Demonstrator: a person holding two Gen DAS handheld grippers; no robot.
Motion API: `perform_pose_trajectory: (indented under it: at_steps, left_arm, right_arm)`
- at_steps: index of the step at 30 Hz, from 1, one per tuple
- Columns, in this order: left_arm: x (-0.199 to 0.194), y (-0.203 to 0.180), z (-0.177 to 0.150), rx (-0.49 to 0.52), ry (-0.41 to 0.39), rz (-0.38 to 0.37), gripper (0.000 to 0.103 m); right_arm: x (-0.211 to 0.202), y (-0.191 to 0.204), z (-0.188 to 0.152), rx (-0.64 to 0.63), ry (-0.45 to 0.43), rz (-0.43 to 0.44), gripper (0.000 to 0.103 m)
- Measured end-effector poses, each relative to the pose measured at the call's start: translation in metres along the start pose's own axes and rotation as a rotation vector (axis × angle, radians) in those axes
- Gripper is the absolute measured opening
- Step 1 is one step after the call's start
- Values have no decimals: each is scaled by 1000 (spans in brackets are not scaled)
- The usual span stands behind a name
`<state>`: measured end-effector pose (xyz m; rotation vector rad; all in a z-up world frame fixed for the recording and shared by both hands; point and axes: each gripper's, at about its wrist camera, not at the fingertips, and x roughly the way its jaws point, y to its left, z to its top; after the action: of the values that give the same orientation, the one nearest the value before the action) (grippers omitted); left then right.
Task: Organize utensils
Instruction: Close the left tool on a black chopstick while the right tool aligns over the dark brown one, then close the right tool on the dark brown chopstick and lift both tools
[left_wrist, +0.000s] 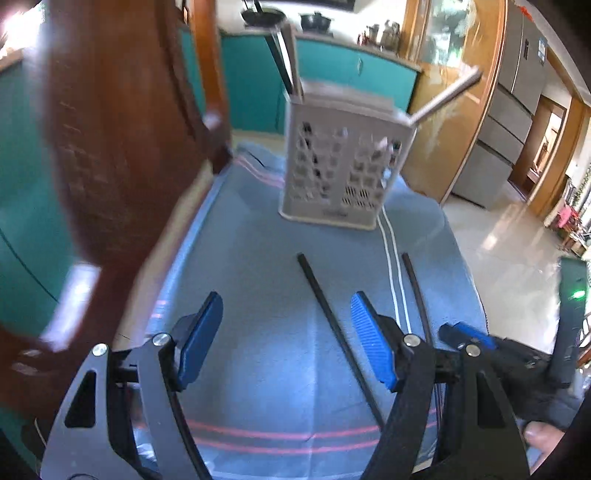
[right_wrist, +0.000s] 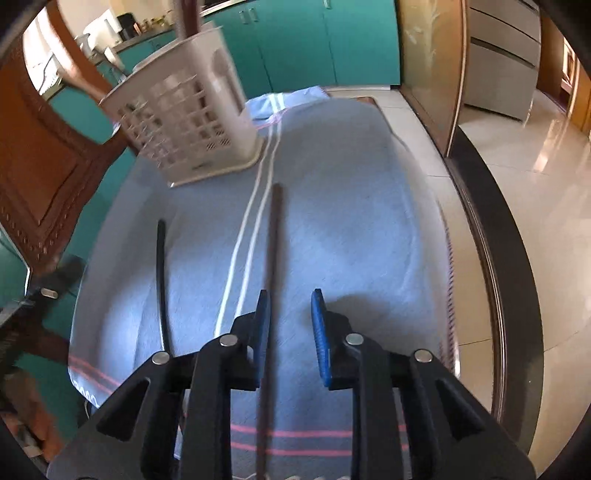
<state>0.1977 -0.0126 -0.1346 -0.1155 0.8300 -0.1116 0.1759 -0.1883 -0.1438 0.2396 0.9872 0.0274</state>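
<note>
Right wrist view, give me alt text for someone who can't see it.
An open right gripper hovers low over a blue towel, with a dark chopstick running between its fingers toward a white utensil basket at the far left. A second chopstick lies on the towel to the left.

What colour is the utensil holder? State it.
Off-white utensil holder, perforated walls; clearest in the left wrist view.
</note>
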Motion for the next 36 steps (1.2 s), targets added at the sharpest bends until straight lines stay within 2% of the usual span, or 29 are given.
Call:
perform_pose_trajectory:
  at_steps: [7,11,14,15,19,23,25,30,36]
  left_arm:
    - [77,-26,-3,58,161,-25,53]
    - [91,-37,-11,115,169,-9,50]
    - [92,-40,-12,164,166,-30,32]
    - [92,-39,-12,172,169,-38,20]
    - [87,-37,-12,184,179,-79,7]
    - [82,-32,-8,176,163,-57,7]
    - [80,-30,-5,164,162,-44,7]
    - [79,-28,-1,165,160,-11,7]
    - [83,-34,-2,179,163,20,21]
  right_arm:
    - [-5,-23,5,-4,-16,-28,24]
    - [-1,-22,5,-29,-12,-22,24]
    - [6,-18,6,-42,-4,-12,24]
    - [7,-17,6,-46,-2,-9,24]
    - [12,-15,5,-57,7,-5,24]
    - [17,-7,7,-96,10,4,24]
    - [20,-1,9,-123,6,7,28]
    - [37,13,20,-191,16,-24,31]
    - [53,30,30,-270,6,-79,31]
